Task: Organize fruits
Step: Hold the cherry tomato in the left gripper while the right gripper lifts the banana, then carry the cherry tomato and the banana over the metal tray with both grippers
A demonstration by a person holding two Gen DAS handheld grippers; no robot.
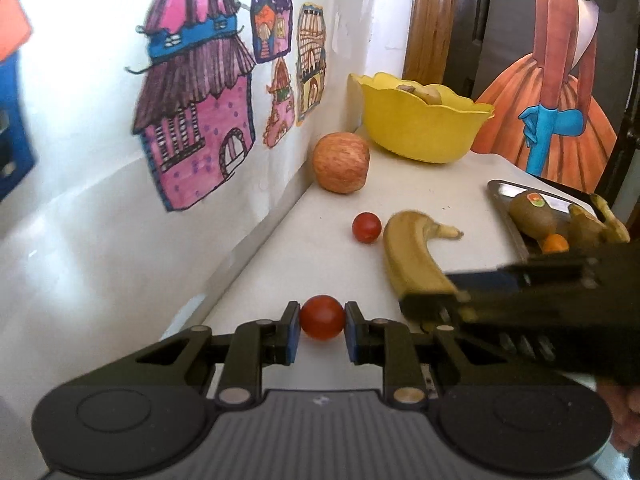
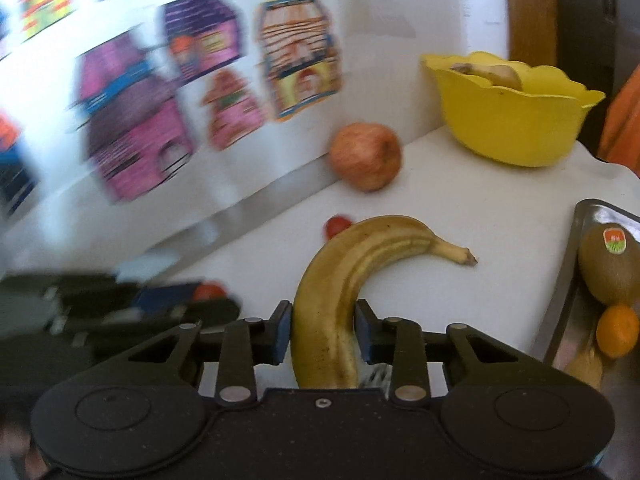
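Fruit is lying scattered along a white counter [image 1: 420, 200] that is running beside a white wall covered with coloured drawings of houses [image 1: 196, 112]. The left hand-held gripper [image 1: 322, 334] is clamping a small round red tomato [image 1: 322, 317] between its blue pads, at the near end of the counter. Just to its right, the right hand-held gripper [image 2: 323, 336] is gripping the thick end of a long yellow banana with brown freckles [image 2: 348, 280]; its pads are pressing on both sides of the fruit, and the banana's curved body and stem are pointing away across the counter. In the left wrist view that right hand-held gripper is reaching in from the right edge, blurred, with a bit of the person's hand [image 1: 624, 412] showing below it.

Beyond the banana a second small red tomato [image 1: 366, 227] is sitting on the counter, close to the banana's curve. Farther back a large red-and-yellow apple [image 1: 341, 162] is resting near the wall, and behind it a yellow plastic bowl with a scalloped rim [image 1: 424, 128] is standing at the far end, with some pale fruit showing over its rim, too small to name. On the right a shiny metal tray [image 2: 568, 280] is holding a brown kiwi with a sticker [image 2: 610, 270], a small orange citrus fruit [image 2: 618, 331] just beside it, and another banana that is only partly visible. A painting of a figure in an orange gown [image 1: 556, 80] is leaning behind the tray.
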